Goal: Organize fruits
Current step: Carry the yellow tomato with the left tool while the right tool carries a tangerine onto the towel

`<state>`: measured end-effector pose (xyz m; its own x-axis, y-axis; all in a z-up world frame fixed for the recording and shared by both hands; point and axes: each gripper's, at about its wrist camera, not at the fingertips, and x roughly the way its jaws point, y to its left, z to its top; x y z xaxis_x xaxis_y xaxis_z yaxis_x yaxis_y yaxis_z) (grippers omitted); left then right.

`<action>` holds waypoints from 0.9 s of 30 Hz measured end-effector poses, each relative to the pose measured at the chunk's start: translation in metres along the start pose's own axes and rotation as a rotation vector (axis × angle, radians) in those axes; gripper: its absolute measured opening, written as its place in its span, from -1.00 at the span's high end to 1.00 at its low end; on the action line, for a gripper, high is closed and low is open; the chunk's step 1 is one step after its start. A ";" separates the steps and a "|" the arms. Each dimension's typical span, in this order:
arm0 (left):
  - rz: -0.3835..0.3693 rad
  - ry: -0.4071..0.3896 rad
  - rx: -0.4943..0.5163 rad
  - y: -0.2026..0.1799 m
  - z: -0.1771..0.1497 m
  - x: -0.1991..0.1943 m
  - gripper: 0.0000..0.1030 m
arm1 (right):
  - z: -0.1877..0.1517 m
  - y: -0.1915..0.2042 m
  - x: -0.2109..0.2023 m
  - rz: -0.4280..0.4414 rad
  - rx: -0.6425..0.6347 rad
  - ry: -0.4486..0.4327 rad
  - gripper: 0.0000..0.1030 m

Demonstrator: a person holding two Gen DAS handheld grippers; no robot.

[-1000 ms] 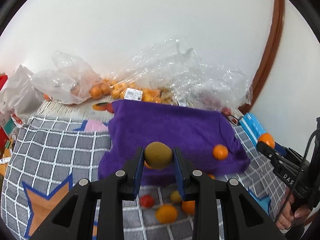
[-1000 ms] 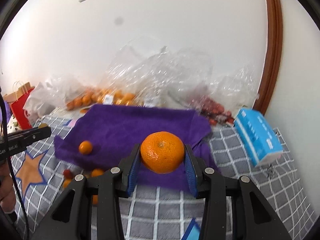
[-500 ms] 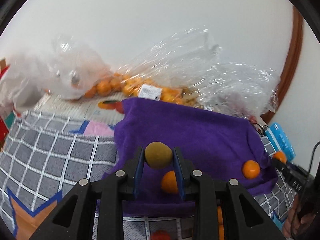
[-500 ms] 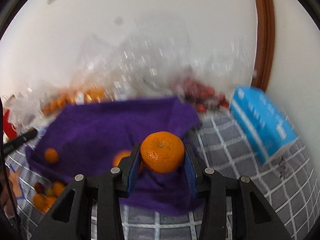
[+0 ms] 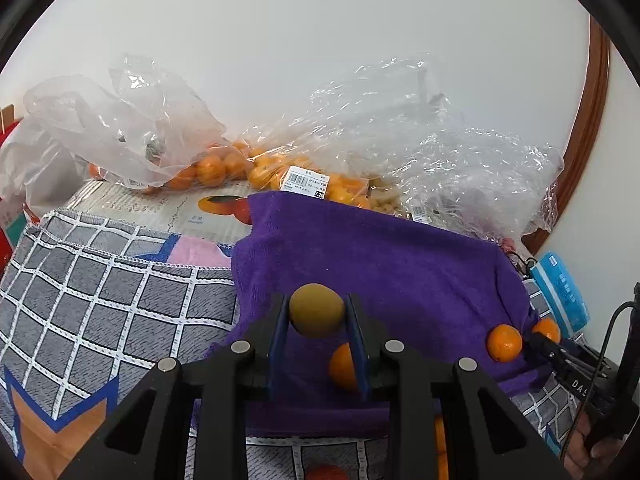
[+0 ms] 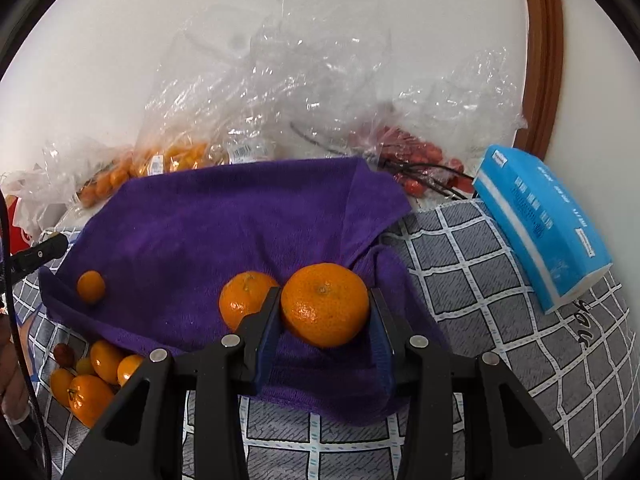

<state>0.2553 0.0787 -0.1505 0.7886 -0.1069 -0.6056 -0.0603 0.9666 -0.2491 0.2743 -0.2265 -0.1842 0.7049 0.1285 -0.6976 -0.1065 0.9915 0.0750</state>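
Your right gripper point(image 6: 324, 316) clamps a mandarin point(image 6: 324, 310); released at frame centre, it may bump the resting mandarin point(image 6: 244, 302) off the purple towel point(image 6: 208, 224); your left gripper point(image 5: 317, 316) clamps a kiwi point(image 5: 317, 311)

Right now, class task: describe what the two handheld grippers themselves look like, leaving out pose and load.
Both the left gripper and the right gripper are matt black, angular frames with silver round bolt heads and flat blue finger pads. In the left wrist view the right one bears white lettering "DAS" and trails a thin black cable.
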 end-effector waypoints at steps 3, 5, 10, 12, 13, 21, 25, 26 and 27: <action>0.002 0.008 -0.012 0.002 -0.001 0.003 0.47 | -0.002 0.000 0.004 0.012 0.006 0.014 0.20; 0.016 0.010 -0.013 0.003 -0.001 0.006 0.47 | -0.002 0.000 0.006 0.007 0.004 0.028 0.20; 0.031 0.019 -0.008 0.003 -0.003 0.009 0.47 | -0.004 0.001 0.006 0.009 -0.004 0.035 0.19; 0.044 0.028 -0.006 0.002 -0.004 0.011 0.47 | -0.004 0.004 0.007 -0.001 -0.016 0.035 0.19; 0.049 0.035 -0.006 0.002 -0.004 0.013 0.47 | -0.004 0.005 0.007 -0.005 -0.021 0.033 0.19; 0.074 0.056 0.002 0.002 -0.007 0.020 0.47 | -0.005 0.005 0.007 -0.003 -0.023 0.031 0.19; 0.093 0.055 0.022 0.000 -0.009 0.020 0.47 | -0.005 0.004 0.007 -0.004 -0.026 0.031 0.18; 0.095 0.054 0.025 -0.001 -0.009 0.020 0.47 | -0.005 0.005 0.007 -0.005 -0.026 0.031 0.18; 0.096 0.054 0.028 -0.001 -0.009 0.021 0.47 | -0.005 0.005 0.007 -0.005 -0.026 0.031 0.18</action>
<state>0.2661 0.0735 -0.1694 0.7459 -0.0251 -0.6656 -0.1164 0.9790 -0.1674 0.2750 -0.2210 -0.1923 0.6835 0.1221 -0.7197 -0.1215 0.9912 0.0528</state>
